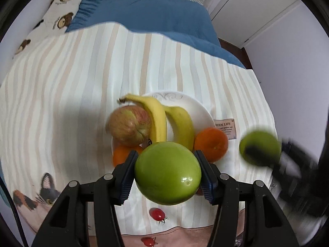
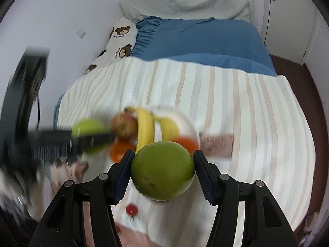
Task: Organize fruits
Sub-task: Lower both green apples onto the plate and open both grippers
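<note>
Left claw point(image 1: 166, 173) gripped a green apple point(image 1: 167, 174) between its pads, held above the near rim of the white plate point(image 1: 197, 107); the apple's blossom dimple faced toward the camera, low right. Right claw point(image 2: 162, 171) clamped a second green apple point(image 2: 162, 170), also just short of the plate point(image 2: 185, 119) and slightly right of it. Each apple sat centred between its claw's fingers, both sides touching. On the plate: two bananas point(image 1: 164, 121) lying side by side, long axes running from the near rim to the far rim, stem ends pointing away and left; a red apple point(image 1: 129, 125) left of them, stem toward the camera; one orange point(image 1: 211, 144) at the plate's right near edge, another orange point(image 1: 123, 154) at its left near edge. The left wrist view was sharp and showed the right claw's apple point(image 1: 260, 148) blurred to the plate's right; the right wrist view was motion-blurred and showed the left claw point(image 2: 92, 139) with its apple point(image 2: 88, 125) left of the plate. Plate sat on a striped cloth point(image 1: 82, 82) over the bed.
</note>
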